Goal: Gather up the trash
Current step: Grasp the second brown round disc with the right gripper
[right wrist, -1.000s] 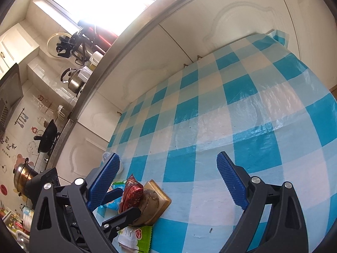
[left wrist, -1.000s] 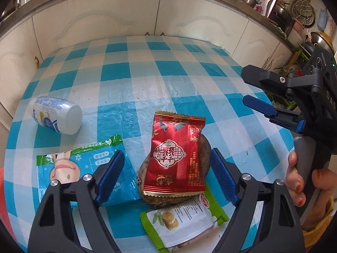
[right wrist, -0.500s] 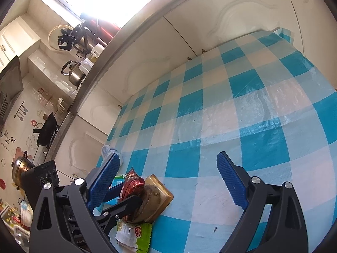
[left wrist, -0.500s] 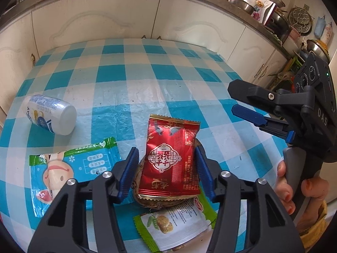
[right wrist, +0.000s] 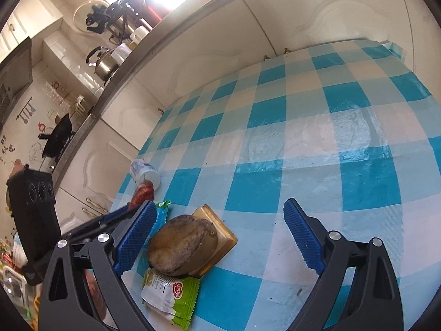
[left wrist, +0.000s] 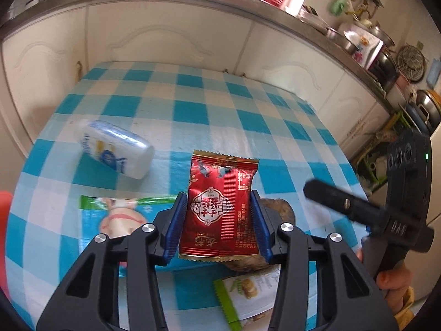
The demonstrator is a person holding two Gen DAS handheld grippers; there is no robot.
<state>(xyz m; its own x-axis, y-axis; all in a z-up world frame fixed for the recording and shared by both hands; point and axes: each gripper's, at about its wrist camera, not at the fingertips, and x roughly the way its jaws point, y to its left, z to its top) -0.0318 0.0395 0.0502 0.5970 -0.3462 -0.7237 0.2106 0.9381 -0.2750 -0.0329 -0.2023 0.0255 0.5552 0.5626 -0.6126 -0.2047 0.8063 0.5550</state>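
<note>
Glossy crinkled red wrapper (left wrist: pixel 220 207) between ribbed blue jaws.

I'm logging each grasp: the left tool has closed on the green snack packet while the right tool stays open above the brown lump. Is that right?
Not quite. The left tool is closed on the red wrapper, not the green snack packet, which lies on the checked tablecloth; the left wrist view shows it. The rest holds: the right tool is open above the brown lump.

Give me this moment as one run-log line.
left gripper: just closed on red snack packet | right gripper: open, empty, by brown bun | white bottle: lying on table
</note>
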